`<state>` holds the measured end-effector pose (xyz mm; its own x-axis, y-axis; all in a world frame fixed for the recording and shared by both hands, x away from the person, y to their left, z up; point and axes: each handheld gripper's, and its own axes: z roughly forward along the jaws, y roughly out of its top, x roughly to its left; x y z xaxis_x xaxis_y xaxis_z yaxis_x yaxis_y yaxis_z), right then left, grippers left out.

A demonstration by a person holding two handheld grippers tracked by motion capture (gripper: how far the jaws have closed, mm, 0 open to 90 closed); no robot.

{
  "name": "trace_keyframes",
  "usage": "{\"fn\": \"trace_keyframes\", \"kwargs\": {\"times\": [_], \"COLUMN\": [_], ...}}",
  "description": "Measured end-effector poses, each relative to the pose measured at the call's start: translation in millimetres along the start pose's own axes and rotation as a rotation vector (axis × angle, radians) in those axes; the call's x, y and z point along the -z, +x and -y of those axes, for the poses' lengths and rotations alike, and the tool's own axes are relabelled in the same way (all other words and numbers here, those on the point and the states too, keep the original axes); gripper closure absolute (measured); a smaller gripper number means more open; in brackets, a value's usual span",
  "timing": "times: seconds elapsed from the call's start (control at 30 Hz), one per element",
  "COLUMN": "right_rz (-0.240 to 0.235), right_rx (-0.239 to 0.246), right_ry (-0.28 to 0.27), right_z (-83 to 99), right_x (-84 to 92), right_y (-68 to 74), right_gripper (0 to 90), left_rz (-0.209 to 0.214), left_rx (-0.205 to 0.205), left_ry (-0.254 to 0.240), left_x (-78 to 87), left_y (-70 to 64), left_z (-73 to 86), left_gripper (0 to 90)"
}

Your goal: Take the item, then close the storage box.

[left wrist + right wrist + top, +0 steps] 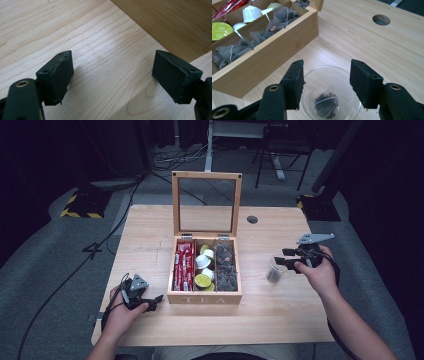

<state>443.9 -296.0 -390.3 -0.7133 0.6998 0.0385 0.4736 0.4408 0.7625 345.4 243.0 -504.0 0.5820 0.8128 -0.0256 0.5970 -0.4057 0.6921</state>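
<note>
The fingers of the right gripper stand apart, 1 on each side of a clear plastic cup, above its rim and not pressing it. Inside the cup lies 1 dark tea bag, its string faintly visible. In the high view the right gripper is held in the person's right hand over the cup, which stands on the worktop to the right of a wooden tea box.

The box is open, its glass-paned lid standing upright at the back. It has 3 compartments: red packets in the left one, white and green-topped capsules in the middle one, and dark tea bags in the right one.

The left gripper, held in the left hand, rests low by the front left corner of the box. In the left gripper view its fingers are spread wide over bare wood, with the side of the box close ahead, and nothing lies between them.

A round cable hole sits in the worktop behind the box, to the right.
</note>
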Motion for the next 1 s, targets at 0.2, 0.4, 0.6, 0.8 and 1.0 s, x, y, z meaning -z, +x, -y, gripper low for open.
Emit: {"fn": "trace_keyframes", "kwargs": {"times": [0.2,0.4,0.6,0.8,1.0], "right_rz": [0.001,0.004,-0.026,-0.036,-0.080], "right_rx": [0.001,-0.002,-0.016,0.002,-0.009], "right_ry": [-0.056,-0.101,-0.159,-0.195,-0.230], "right_z": [-11.9,-25.3,-42.3,-62.2,-91.6], "right_x": [5.2,10.2,9.7,6.2,-3.1], "right_y": [0.7,2.3,5.6,9.5,8.5], "right_gripper": [37.5,33.7,27.4,24.1,20.7], "left_rz": [0.002,-0.005,0.005,0.004,0.009], "left_rx": [0.002,0.004,-0.003,-0.003,-0.008], "left_ry": [-0.003,0.000,-0.001,-0.001,0.002], "left_x": [0.0,0.0,0.3,0.3,0.1], "left_y": [0.2,0.5,2.7,2.5,2.7], "left_z": [0.1,-0.1,0.1,0.1,0.0], "left_gripper": [17.9,17.9,17.9,17.8,16.5]}}
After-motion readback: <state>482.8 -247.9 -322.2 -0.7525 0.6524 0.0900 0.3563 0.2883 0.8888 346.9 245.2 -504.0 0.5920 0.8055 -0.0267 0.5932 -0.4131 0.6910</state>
